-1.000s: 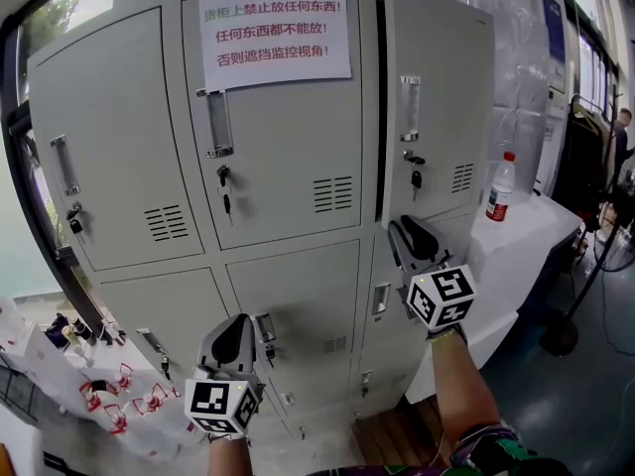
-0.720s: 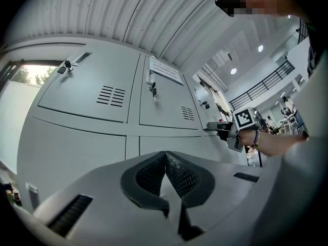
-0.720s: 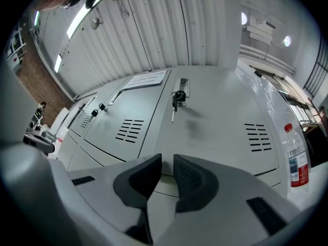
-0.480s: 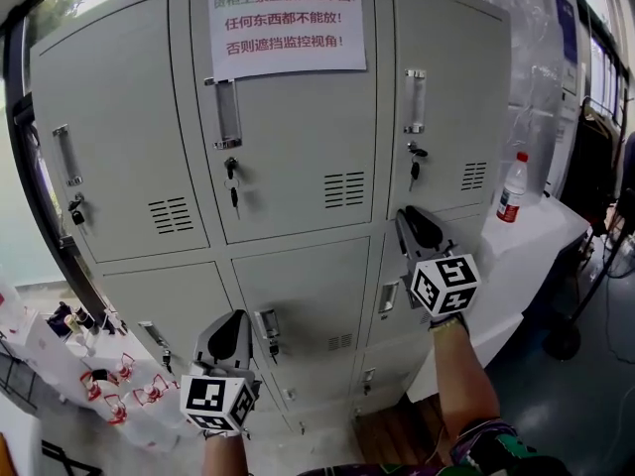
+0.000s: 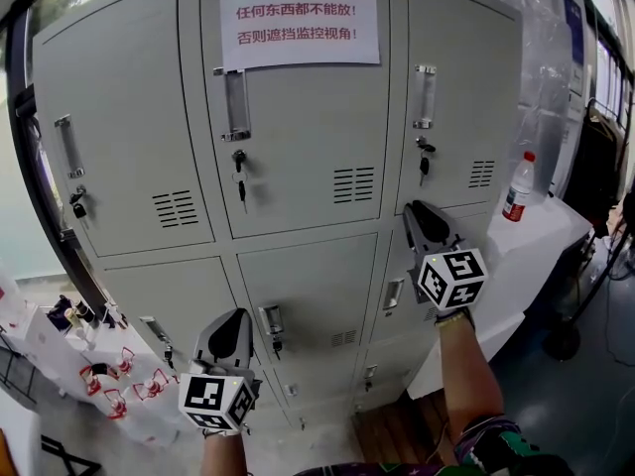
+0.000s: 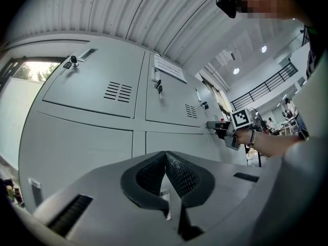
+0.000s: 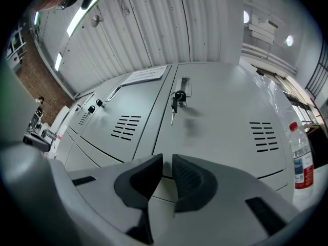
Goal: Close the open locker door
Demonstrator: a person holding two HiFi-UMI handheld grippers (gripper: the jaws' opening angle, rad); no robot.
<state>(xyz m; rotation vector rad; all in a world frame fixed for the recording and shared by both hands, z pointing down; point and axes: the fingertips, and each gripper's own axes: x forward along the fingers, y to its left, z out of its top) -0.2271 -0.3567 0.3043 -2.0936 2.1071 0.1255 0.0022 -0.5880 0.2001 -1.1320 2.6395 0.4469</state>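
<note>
Upper-right locker door (image 5: pixel 471 87) looks almost flush.
My right gripper (image 5: pixel 422 211) sits at its lower edge, fingers just closing to an empty slit. I'd press squarely near the handle (image 5: pixel 426 95) until it latches. Left gripper (image 5: pixel 230 323) fingers together.

We see a notice (image 5: pixel 299 16) on the top middle door (image 5: pixel 298 157), a bottle (image 5: pixel 517 186) on the table (image 5: pixel 541 238) right of the lockers (image 5: pixel 119 137).
</note>
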